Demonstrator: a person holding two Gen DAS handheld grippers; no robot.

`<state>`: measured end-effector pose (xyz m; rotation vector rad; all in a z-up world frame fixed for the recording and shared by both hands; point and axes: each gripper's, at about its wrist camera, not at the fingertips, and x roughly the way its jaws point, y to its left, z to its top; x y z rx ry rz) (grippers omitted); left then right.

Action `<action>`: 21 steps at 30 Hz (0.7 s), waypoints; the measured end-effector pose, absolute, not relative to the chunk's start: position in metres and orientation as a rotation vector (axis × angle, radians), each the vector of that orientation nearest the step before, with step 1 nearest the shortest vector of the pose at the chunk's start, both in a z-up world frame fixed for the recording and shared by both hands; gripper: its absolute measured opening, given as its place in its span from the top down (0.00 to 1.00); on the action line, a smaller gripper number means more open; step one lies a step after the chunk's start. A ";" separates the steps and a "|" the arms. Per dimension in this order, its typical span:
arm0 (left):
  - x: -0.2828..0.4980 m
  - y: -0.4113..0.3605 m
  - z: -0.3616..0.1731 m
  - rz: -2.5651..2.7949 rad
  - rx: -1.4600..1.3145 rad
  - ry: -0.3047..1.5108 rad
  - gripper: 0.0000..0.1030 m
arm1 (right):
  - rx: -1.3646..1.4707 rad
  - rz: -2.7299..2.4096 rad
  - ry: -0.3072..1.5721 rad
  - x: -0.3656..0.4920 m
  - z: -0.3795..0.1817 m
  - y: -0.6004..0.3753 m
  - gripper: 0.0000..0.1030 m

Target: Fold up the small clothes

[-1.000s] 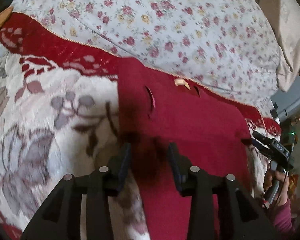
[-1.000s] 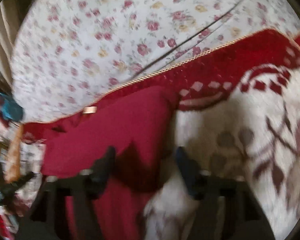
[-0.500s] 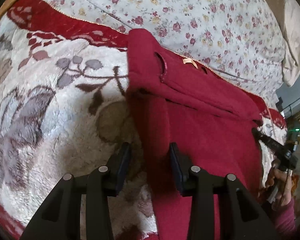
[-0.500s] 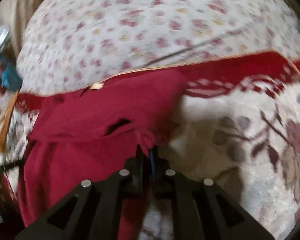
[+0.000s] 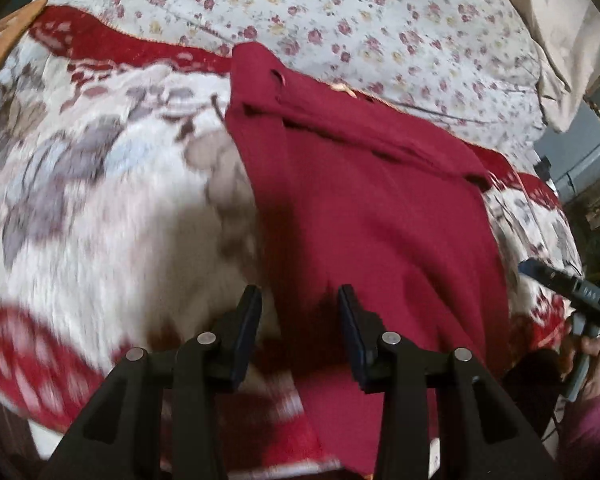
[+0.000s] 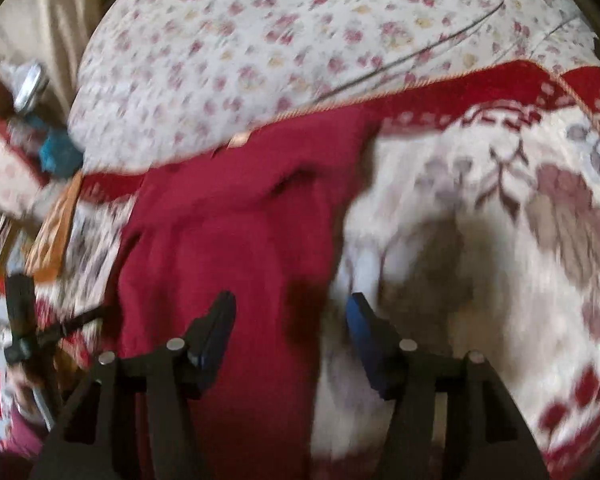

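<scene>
Now: left gripper, fingers parted, holding nothing, poised over the near left edge of the red garment. Right gripper, likewise spread and empty above the garment's near right edge; half a second ago it was pinched shut on the cloth, so the fold has been let go. Judgement: one lengthwise fold laid, the next not begun. Garment: deep red knit, lying on the plush floral blanket, its far end doubled over in a thick band. Beyond: rose-print bedsheet. Both views motion-blurred.
</scene>
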<state>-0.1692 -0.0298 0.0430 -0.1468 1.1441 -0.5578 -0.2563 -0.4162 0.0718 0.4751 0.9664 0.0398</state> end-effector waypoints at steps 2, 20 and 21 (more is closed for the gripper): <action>-0.184 -0.026 0.041 -0.573 -0.180 1.168 0.84 | 0.485 0.083 0.999 -0.276 0.064 -0.404 0.41; -0.239 -0.066 0.020 -0.572 -0.053 1.165 1.00 | 0.560 0.168 1.080 -0.343 0.012 -0.366 0.31; -0.238 -0.062 0.020 -0.588 -0.067 1.168 1.00 | 0.536 0.163 1.070 -0.343 0.013 -0.364 0.38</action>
